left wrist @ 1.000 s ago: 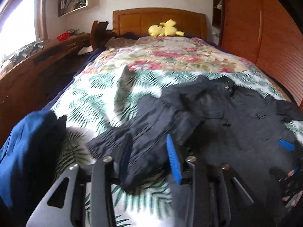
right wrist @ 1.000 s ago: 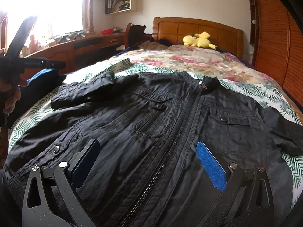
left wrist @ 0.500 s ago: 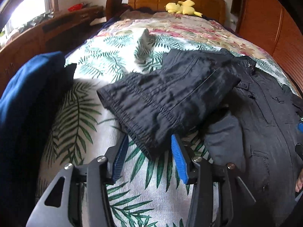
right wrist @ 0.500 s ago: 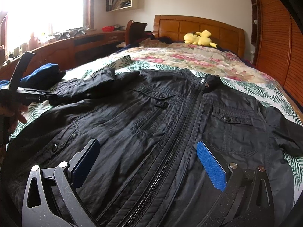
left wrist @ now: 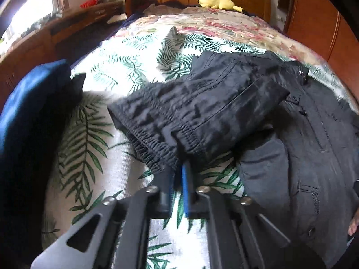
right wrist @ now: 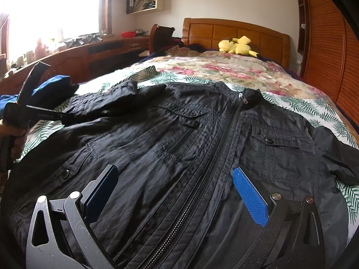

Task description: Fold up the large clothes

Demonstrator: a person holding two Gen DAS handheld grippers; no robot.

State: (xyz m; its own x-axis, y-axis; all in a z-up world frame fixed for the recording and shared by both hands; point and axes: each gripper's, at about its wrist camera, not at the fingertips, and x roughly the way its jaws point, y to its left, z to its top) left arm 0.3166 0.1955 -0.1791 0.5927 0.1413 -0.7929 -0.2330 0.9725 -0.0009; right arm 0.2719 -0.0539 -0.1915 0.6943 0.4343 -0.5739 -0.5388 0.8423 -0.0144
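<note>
A black zip jacket [right wrist: 190, 157] lies front up on the bed, collar toward the headboard. Its left sleeve [left wrist: 202, 112] lies across the leaf-print cover, cuff toward me. My left gripper [left wrist: 179, 170] is shut on the elastic sleeve cuff [left wrist: 170, 150]; it also shows at the left of the right wrist view [right wrist: 65, 117], at the sleeve end. My right gripper [right wrist: 175, 186] is open and empty, hovering over the jacket's lower front, with the zip [right wrist: 215, 157] between its fingers.
The bed has a leaf-print cover [left wrist: 116, 71] and a floral quilt [right wrist: 224, 71] further back. A blue garment [left wrist: 29, 103] lies at the bed's left edge. A yellow plush [right wrist: 237, 46] sits by the wooden headboard. A wooden desk [right wrist: 94, 53] runs along the left, a wardrobe [right wrist: 325, 49] on the right.
My left gripper has dropped to the sleeve cuff and closed on it. The right gripper has stayed open over the jacket front.
</note>
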